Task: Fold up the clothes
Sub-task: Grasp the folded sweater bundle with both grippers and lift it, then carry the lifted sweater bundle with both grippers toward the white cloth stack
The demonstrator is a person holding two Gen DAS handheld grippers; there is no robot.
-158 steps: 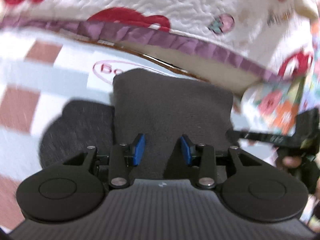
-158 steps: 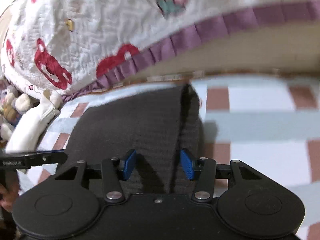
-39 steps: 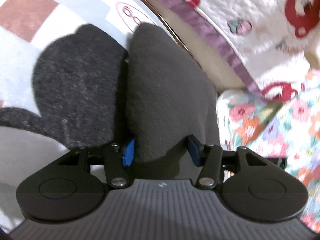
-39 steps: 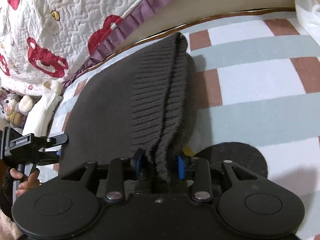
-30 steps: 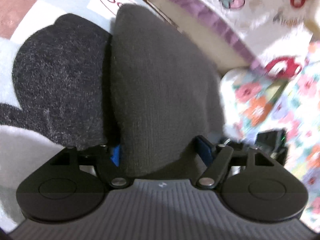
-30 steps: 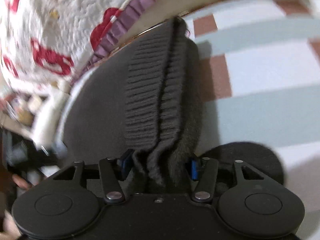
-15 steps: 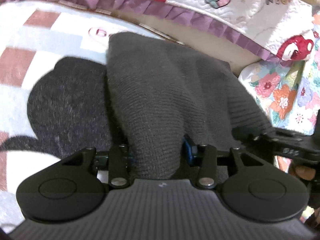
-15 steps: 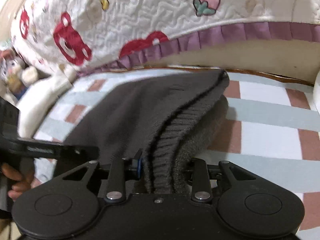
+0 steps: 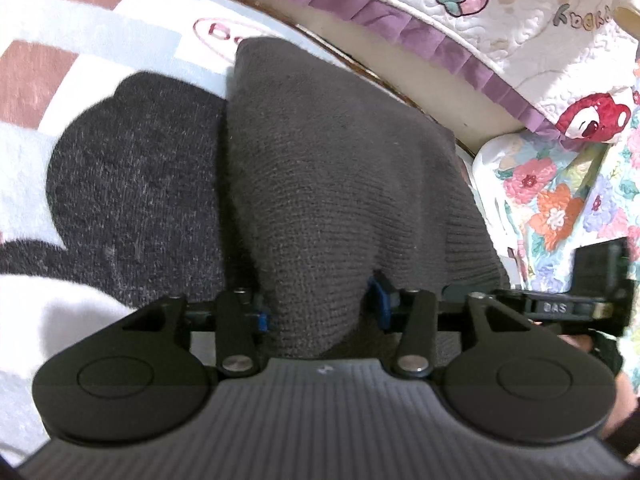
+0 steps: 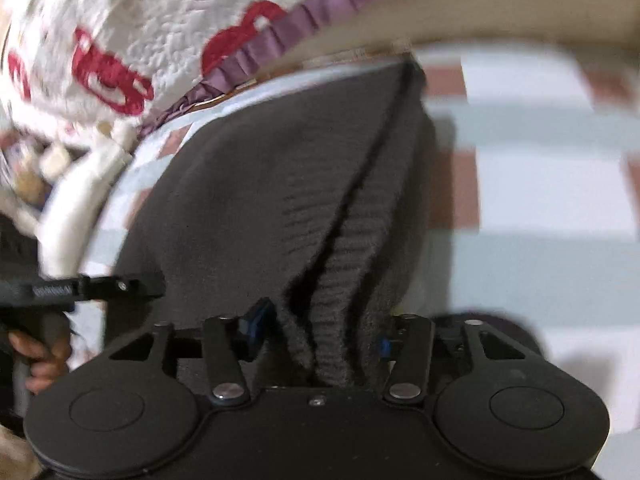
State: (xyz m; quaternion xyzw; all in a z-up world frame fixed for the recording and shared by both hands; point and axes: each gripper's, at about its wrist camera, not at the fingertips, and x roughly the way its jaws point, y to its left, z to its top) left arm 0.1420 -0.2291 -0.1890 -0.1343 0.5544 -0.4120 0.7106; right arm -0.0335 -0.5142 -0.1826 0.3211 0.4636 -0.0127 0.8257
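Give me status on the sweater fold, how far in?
Done: the dark grey sweater is already doubled into stacked layers, ribbed hems showing in the right wrist view. In hand: left gripper and right gripper each pinch a near edge on the checked blanket. Left: probably one more fold, lay it flat, then release.

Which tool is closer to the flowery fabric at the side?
Right. The right tool grips the dark knit sweater just beside the floral fabric; the left tool holds the sweater's opposite end, farther off.
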